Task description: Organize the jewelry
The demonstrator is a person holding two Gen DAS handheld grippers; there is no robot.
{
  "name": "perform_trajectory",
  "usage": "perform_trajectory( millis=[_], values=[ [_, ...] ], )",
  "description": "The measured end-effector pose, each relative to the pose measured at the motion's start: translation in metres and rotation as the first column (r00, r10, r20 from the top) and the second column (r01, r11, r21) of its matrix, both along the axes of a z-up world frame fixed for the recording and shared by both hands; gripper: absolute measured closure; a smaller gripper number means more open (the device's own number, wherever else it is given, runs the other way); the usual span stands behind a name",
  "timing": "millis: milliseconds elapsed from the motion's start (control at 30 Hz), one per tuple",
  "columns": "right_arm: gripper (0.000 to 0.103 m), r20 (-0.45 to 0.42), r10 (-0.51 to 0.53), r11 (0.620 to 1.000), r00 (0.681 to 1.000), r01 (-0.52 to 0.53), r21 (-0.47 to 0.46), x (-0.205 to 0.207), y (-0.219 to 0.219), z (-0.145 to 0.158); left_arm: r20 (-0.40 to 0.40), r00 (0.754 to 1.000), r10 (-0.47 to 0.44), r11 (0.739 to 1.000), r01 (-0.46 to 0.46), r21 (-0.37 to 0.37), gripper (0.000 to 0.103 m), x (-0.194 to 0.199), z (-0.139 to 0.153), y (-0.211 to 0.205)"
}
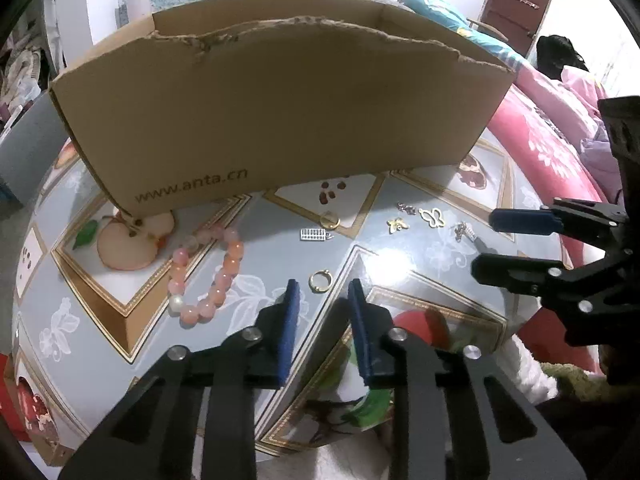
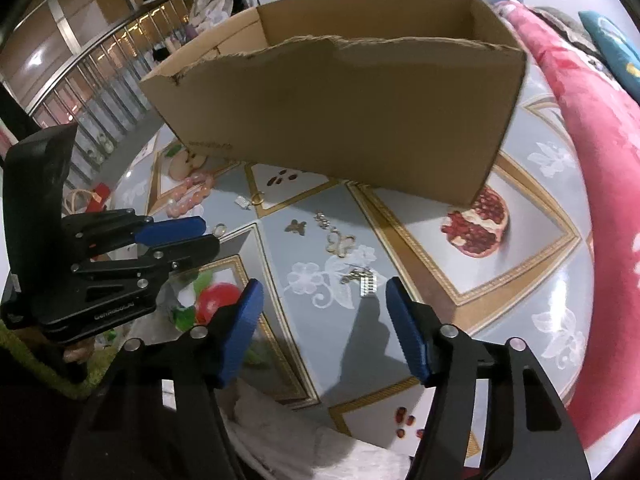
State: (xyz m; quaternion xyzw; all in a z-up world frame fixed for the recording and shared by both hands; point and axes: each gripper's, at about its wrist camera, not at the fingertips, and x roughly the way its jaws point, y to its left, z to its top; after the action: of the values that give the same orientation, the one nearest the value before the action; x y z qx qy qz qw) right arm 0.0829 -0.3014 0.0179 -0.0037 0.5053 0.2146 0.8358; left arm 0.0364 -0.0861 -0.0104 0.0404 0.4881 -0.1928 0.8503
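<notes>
On my left wrist view the cardboard box [image 1: 280, 112] fills the upper half of the frame, and I can read "www.anta.cn" printed low on its near wall, left of centre. Its long axis runs left to right across the picture; the near wall's top edge is torn and ragged, and the top is open.

The jewelry lies on the desk [image 1: 400, 264] in front of the box. The pink bead bracelet [image 1: 208, 276] sits at centre left as an elongated loop, its long axis running from lower left to upper right. A small gold ring [image 1: 320, 281] lies flat just above my left gripper [image 1: 323, 292], whose blue pads stand narrow with nothing between them. Further up are a second gold ring [image 1: 329, 221] with a silver charm [image 1: 316, 234] just beside it, then a gold butterfly outline [image 1: 432, 217] and a smaller gold charm [image 1: 397, 224] to the right.

In the right wrist view my right gripper [image 2: 322, 294] stands moderately wide and empty, with a silver piece [image 2: 362, 280] on the desk between and just above its tips. The only writing there, on the left gripper's body at lower left, is too blurred for me to read.

The desk surface between the grippers and the box is otherwise bare; the desk's rounded edge meets a red floral blanket [image 2: 592, 184] on the right.
</notes>
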Motion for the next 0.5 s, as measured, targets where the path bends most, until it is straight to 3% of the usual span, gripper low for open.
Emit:
perform_trajectory(
  millis=[167, 500],
  values=[
    [0.045, -0.007, 0.0, 1.0, 1.0, 0.0, -0.009, 0.002, 0.007, -0.001, -0.009, 1.0, -0.029, 0.999, 0.029, -0.042, 0.09, 0.005, -0.002, -0.003],
    [0.045, -0.019, -0.021, 1.0, 1.0, 0.021, -0.005, 0.002, 0.005, -0.003, 0.001, 0.996, -0.094, 0.989, 0.094, -0.113, 0.092, 0.005, -0.003, -0.01]
  ],
)
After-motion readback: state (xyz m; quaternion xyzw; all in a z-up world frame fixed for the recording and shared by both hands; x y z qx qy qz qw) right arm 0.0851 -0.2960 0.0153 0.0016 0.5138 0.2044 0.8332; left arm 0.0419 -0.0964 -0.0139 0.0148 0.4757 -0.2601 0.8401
